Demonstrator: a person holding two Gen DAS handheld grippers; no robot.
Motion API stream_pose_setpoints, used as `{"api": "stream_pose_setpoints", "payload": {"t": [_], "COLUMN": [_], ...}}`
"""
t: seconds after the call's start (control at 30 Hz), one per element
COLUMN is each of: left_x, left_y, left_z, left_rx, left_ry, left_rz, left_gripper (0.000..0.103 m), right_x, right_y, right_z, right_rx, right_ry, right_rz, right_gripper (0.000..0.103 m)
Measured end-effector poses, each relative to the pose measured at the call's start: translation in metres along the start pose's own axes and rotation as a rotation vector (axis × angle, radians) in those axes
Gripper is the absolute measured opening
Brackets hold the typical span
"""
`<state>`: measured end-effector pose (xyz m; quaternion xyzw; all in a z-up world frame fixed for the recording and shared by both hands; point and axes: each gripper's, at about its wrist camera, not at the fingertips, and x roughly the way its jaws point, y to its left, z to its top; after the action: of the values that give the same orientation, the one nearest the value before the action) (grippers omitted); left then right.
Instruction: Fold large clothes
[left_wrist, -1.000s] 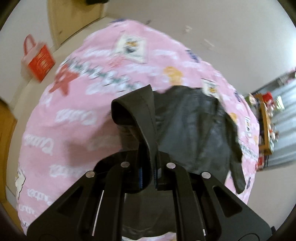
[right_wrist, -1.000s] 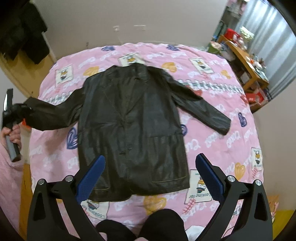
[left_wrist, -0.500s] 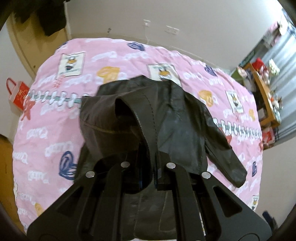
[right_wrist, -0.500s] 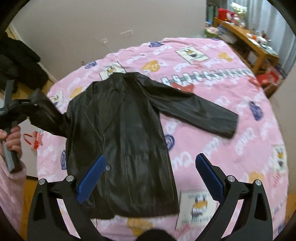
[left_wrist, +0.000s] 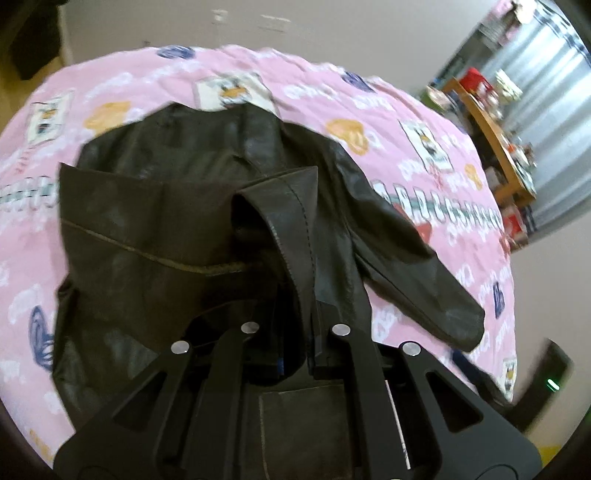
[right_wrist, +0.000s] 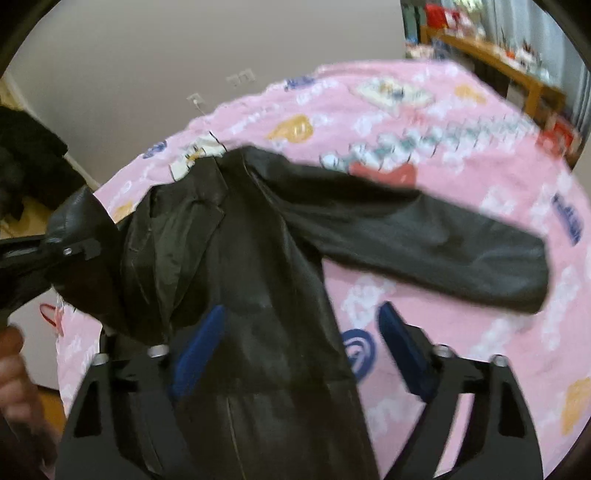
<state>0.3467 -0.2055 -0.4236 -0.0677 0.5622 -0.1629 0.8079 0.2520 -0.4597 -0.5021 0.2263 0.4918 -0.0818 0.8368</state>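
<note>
clamped shut, my left gripper (left_wrist: 295, 332) pinches the cuff of the jacket's left sleeve (left_wrist: 288, 221); my right gripper (right_wrist: 299, 350) hangs with its blue pads (right_wrist: 199, 350) wide apart and nothing between them, just above the jacket (right_wrist: 258, 295). a second ago that cuff was out past the left side over bare bedspread; now i have swung it across, so the sleeve lies doubled over the chest panel with its seam showing. i read that as the first sleeve fold nearly made, needing only a release. the jacket lies front-up in the middle of the pink bedspread (left_wrist: 369, 96), collar at the far end. its right sleeve (right_wrist: 424, 236) is flat and reaches out to the right. that one looks next for the free gripper. beyond the bed's far right corner stands a wooden table (left_wrist: 495, 140).
</note>
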Motion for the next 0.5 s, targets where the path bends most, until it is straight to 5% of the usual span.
{"api": "stream_pose_setpoints", "payload": {"t": [0.13,0.3,0.5], "left_x": [0.037,0.086,0.12], "left_y": [-0.013,-0.025,-0.039], "left_z": [-0.008,-0.012,-0.017], "left_rx": [0.082,0.099,0.091], "left_ry": [0.036,0.079,0.121], "left_rz": [-0.024,-0.035,-0.054], "left_gripper": [0.007,0.007,0.007], "right_x": [0.064,0.115,0.137], "right_y": [-0.017,-0.031,-0.044], "right_z": [-0.02,-0.045,-0.048], "right_rx": [0.118,0.114,0.106], "right_ry": [0.085,0.193,0.239], "right_rz": [0.079,-0.02,-0.016], "right_gripper": [0.046,0.01,0.001]}}
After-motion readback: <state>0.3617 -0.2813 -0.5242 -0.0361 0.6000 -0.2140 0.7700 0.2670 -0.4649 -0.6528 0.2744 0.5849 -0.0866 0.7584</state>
